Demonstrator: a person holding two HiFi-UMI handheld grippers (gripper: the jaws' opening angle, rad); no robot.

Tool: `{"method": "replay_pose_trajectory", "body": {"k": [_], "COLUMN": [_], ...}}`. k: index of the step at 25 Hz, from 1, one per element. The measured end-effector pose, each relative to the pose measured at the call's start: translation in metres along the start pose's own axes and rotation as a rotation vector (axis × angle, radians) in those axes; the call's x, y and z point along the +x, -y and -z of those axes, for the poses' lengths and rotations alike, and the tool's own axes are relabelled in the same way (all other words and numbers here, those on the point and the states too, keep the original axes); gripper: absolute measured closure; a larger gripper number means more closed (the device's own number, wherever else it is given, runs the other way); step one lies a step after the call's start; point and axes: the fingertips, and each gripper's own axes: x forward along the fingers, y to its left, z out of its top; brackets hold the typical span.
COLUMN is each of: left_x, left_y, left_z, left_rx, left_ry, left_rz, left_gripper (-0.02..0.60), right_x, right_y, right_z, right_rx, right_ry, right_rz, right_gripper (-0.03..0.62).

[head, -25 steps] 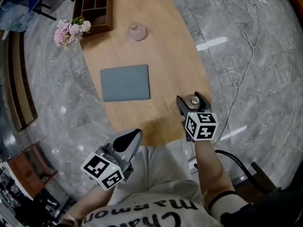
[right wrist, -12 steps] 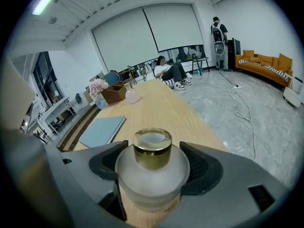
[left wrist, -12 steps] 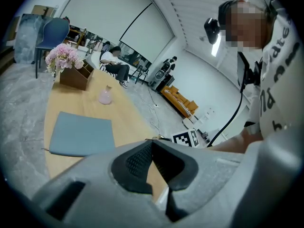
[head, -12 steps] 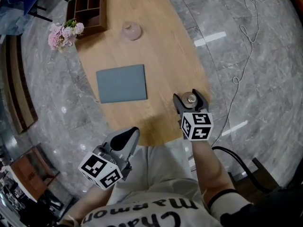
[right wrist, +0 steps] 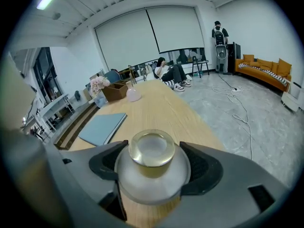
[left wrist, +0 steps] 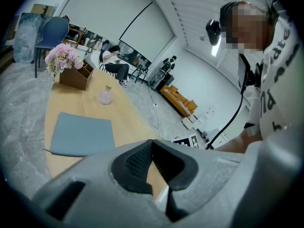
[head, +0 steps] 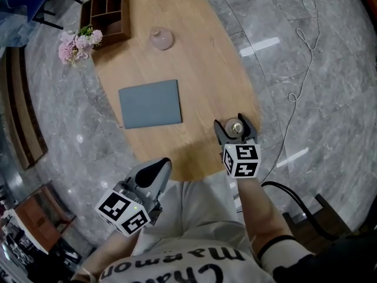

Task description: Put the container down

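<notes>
A small frosted glass container (right wrist: 152, 167) with a round open mouth sits between the jaws of my right gripper (right wrist: 153, 165), which is shut on its sides. In the head view this container (head: 237, 125) and the right gripper (head: 235, 127) are over the near right end of the oval wooden table (head: 200, 69). Whether its base touches the wood cannot be told. My left gripper (head: 154, 173) hangs just off the table's near edge. Its pads (left wrist: 137, 158) meet at the tips, so the left gripper (left wrist: 151, 148) is shut with nothing in it.
A grey mat (head: 149, 103) lies mid-table. At the far end are a second frosted glass container (head: 160, 38), a wooden compartment box (head: 107, 10) and pink flowers (head: 75, 45). A white cable (head: 300, 69) trails over the marble floor to the right. People sit far off.
Hardly anything differs. The right gripper keeps its hold on the container at the same spot on the table, and the left stays shut; the head view has drifted slightly.
</notes>
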Motion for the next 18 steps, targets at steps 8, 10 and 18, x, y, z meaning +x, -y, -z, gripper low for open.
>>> {"method": "replay_pose_trajectory", "body": {"k": [8,10,18], "left_x": [-0.008,-0.009,-0.021], "left_y": [-0.007,-0.005,-0.001], "left_z": [-0.004,-0.005,-0.003], "left_rx": [-0.007,0.006,0.019], "left_ry": [0.016,0.017,0.013], "left_rz": [-0.023,-0.025,-0.044], "left_gripper": [0.568,0.568,0.568], "right_x": [-0.001,-0.002,-0.004], "right_y": [-0.001,-0.001,-0.005], "right_z": [0.004,0.005,0.01], "right_rx": [-0.023,-0.034,-0.1], "right_ry": [-0.028,-0.032,-0.052], "right_rz": [-0.001,0.0,0.01], "right_gripper": [0.258,0.258,0.258]}}
